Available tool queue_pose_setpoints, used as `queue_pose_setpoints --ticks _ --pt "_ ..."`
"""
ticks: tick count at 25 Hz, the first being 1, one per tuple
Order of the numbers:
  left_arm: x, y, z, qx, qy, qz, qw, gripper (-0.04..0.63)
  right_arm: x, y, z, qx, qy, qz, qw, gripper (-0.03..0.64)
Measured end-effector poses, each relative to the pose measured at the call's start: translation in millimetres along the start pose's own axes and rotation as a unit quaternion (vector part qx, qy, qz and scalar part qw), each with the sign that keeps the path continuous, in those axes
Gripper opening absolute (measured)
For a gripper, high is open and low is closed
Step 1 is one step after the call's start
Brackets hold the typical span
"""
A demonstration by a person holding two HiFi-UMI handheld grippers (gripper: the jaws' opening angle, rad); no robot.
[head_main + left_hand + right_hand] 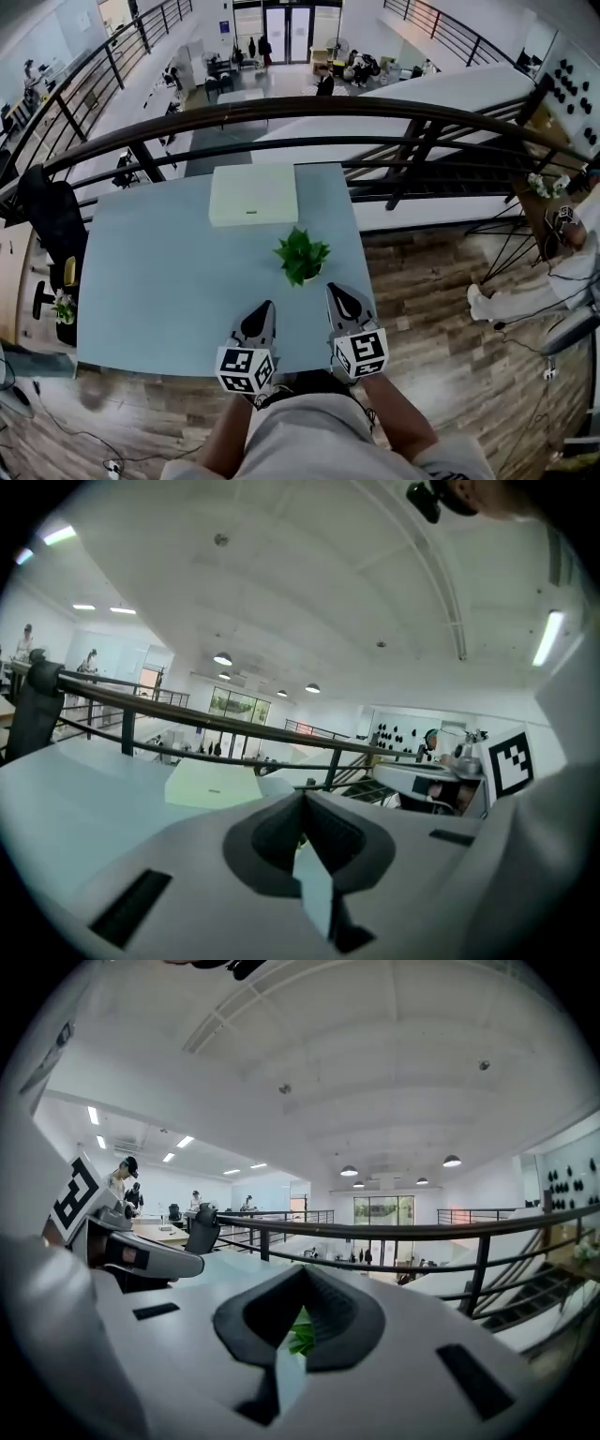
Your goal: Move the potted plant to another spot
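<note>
The small leafy green potted plant (pixel 301 255) stands untouched at the centre of the frame on the pale blue table (pixel 150 291), just below the flat pale green box (pixel 253 194). Your left tool (pixel 265 306) and right tool (pixel 335 289) sit side by side at lower centre, apart from the plant, each with jaws pressed together on nothing. This looks like the approach, with no grasp yet. Next you'd need to spread one tool's jaws and set them around the pot, not the leaves.
</note>
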State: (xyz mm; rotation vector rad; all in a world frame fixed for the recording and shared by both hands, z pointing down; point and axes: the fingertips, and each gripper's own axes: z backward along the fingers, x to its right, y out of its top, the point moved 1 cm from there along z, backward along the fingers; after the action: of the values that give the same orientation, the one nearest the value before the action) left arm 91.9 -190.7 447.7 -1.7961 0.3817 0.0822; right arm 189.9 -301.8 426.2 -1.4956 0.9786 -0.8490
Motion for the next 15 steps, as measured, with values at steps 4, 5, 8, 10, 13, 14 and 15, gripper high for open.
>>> queue_pose_setpoints --ticks 4,5,8,10,13,14,15 --pt "10.4 35.5 3.8 0.032 -0.002 -0.038 0.9988 0.012 8.2 34.2 7.2 0.037 -0.010 -0.002 0.999 0.003" --pt "12.6 44.7 4.0 0.041 -0.005 -0.042 0.9983 0.012 10.6 42.7 7.4 0.045 -0.014 0.000 0.999 0.003" --pt "18.6 72.9 3.0 0.071 -0.016 -0.048 0.9962 0.012 16.5 69.3 5.3 0.067 -0.023 0.009 0.997 0.003" --pt "21.1 84.9 1.1 0.083 -0.017 -0.058 0.9946 0.012 17.8 83.7 4.8 0.080 -0.022 0.014 0.996 0.003" --pt "16.7 90.5 -1.1 0.090 -0.006 -0.048 0.9947 0.012 17.0 94.4 4.7 0.090 -0.019 0.022 0.996 0.003" --pt "14.5 92.6 -1.5 0.093 -0.002 -0.042 0.9948 0.012 16.7 97.9 4.5 0.094 -0.018 0.025 0.995 0.003" --pt "13.2 95.4 -2.2 0.096 0.000 -0.040 0.9946 0.012 17.0 100.6 4.4 0.097 -0.016 0.027 0.995 0.003"
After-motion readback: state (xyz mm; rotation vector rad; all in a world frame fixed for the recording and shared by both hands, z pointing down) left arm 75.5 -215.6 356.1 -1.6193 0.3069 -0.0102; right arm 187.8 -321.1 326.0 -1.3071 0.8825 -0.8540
